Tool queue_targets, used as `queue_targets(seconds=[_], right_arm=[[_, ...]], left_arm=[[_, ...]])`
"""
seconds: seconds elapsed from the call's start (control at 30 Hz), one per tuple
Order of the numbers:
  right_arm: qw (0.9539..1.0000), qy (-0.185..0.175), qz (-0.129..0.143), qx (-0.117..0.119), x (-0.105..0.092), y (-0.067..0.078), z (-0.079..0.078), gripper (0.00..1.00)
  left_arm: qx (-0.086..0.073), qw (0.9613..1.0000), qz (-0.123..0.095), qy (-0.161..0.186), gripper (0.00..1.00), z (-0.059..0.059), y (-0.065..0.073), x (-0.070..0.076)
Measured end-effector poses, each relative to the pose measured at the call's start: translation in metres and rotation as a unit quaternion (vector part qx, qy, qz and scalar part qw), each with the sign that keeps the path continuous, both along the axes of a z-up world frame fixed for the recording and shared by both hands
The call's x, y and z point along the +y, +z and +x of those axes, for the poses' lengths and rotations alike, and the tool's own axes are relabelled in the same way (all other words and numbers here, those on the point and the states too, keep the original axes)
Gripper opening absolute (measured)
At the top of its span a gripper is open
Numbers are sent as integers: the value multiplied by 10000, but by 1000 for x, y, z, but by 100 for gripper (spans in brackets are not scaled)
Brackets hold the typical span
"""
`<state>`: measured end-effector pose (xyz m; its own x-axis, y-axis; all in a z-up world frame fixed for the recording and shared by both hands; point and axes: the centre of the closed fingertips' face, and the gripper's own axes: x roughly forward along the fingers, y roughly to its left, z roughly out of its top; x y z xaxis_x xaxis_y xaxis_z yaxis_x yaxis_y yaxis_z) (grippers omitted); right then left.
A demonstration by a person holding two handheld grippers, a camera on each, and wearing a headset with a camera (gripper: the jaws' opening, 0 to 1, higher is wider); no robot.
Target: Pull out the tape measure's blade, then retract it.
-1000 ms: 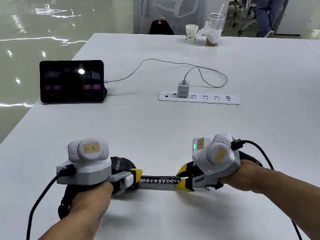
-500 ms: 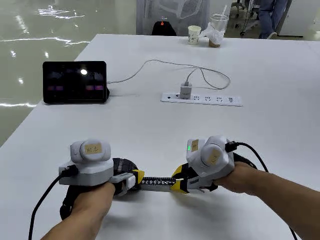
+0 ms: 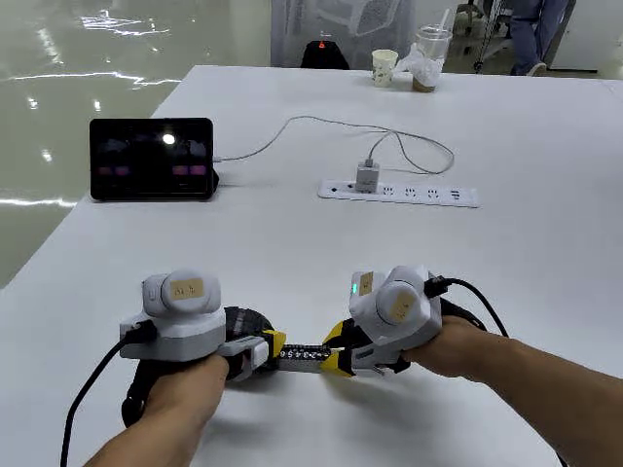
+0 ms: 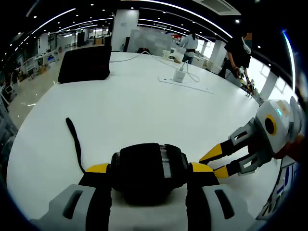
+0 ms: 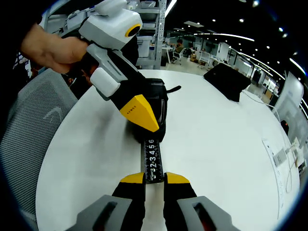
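Found black rounded tape measure case (image 4: 148,163) clamped in left gripper (image 3: 261,345) near white counter's (image 3: 292,243) near edge as anchor, right gripper (image 5: 154,179) pinching tip of short-drawn black numbered blade (image 5: 152,156) to control travel.

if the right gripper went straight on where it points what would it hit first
Probably the tape measure case, straight ahead along the blade the right gripper grips; the left gripper holds that case.

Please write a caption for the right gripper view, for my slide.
Right gripper pinches the tape blade end; left gripper clamps the black case.
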<state>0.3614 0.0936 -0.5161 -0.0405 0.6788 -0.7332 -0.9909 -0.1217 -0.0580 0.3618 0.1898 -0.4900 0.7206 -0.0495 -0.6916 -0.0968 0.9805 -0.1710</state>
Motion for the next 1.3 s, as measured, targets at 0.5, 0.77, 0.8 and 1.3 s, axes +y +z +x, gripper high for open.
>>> queue_targets(seconds=[0.5, 0.77, 0.8, 1.3], right_arm=[[9999, 36, 98, 16, 22, -1, -3, 11], [9999, 83, 123, 31, 30, -2, -4, 11], [9999, 89, 129, 32, 31, -2, -5, 11], [9997, 124, 181, 75, 42, -3, -7, 11]], left_arm=[[-4, 10000, -33, 11, 57, 0, 0, 0], [-11, 10000, -22, 20, 58, 0, 0, 0], [-9, 10000, -21, 21, 58, 0, 0, 0], [-15, 10000, 18, 8, 58, 1, 0, -1]])
